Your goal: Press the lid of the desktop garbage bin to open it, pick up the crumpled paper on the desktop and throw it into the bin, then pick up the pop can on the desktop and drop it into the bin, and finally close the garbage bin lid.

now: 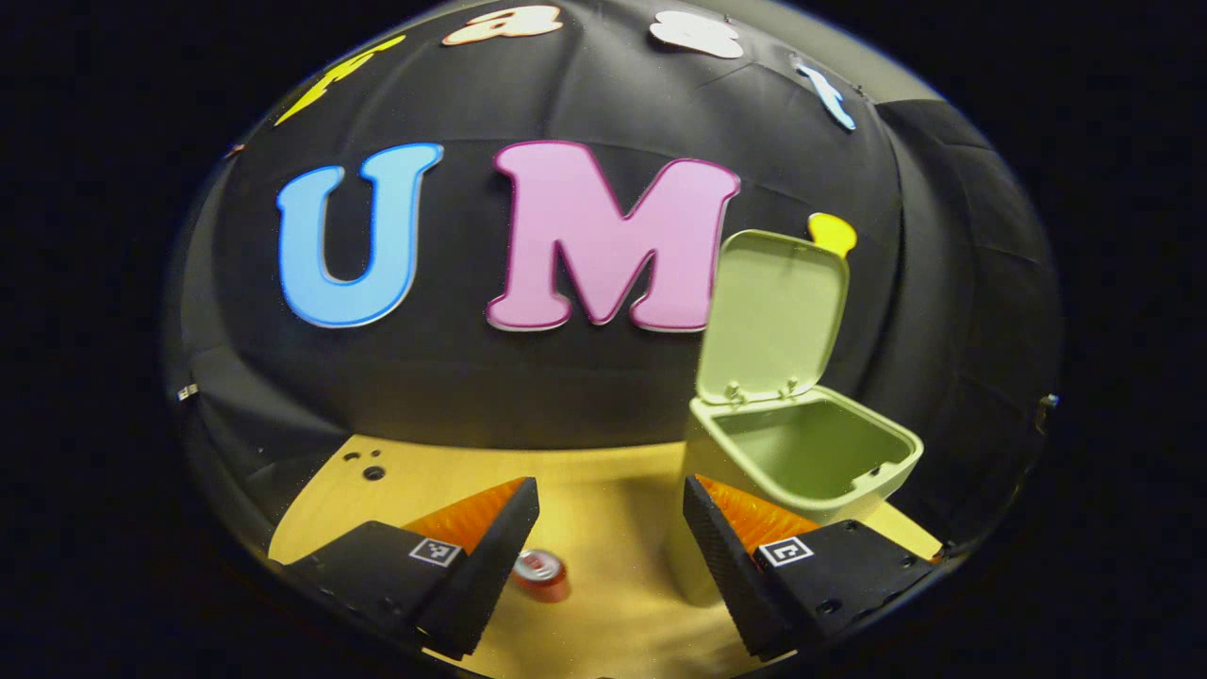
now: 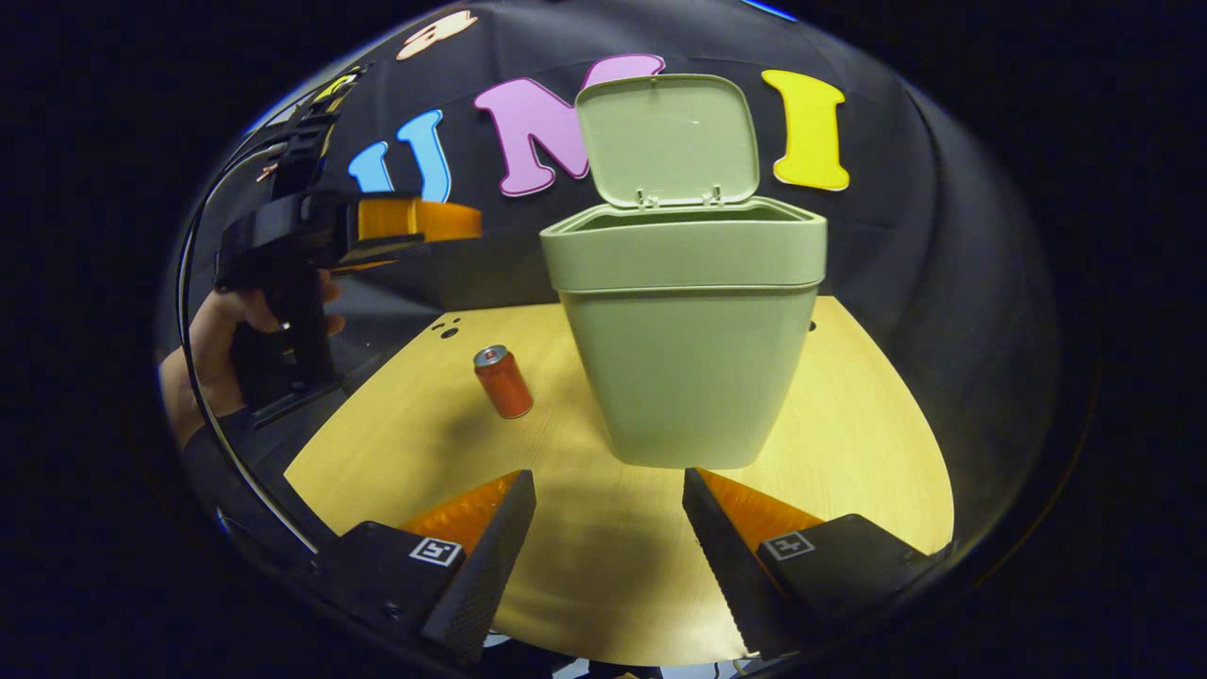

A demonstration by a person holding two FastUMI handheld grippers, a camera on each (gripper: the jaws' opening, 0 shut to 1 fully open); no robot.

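A pale green desktop bin [image 2: 693, 368] stands on the wooden table with its lid [image 2: 669, 137] swung up. In the left gripper view the bin [image 1: 811, 453] is to the right and I look down into its inside, where no contents show. A red pop can [image 2: 503, 382] stands upright left of the bin; from above the can [image 1: 541, 573] lies just below my left gripper [image 1: 611, 556], which is open and raised over the table. My right gripper [image 2: 608, 556] is open, low in front of the bin, holding nothing. The left gripper [image 2: 415, 222] hangs at upper left, held by a hand [image 2: 212, 344].
The wooden table [image 2: 849, 424] has small holes [image 2: 443, 330] near its far left corner and ends at the black cloth wall behind the bin. Bare tabletop lies between my right gripper and the bin's base.
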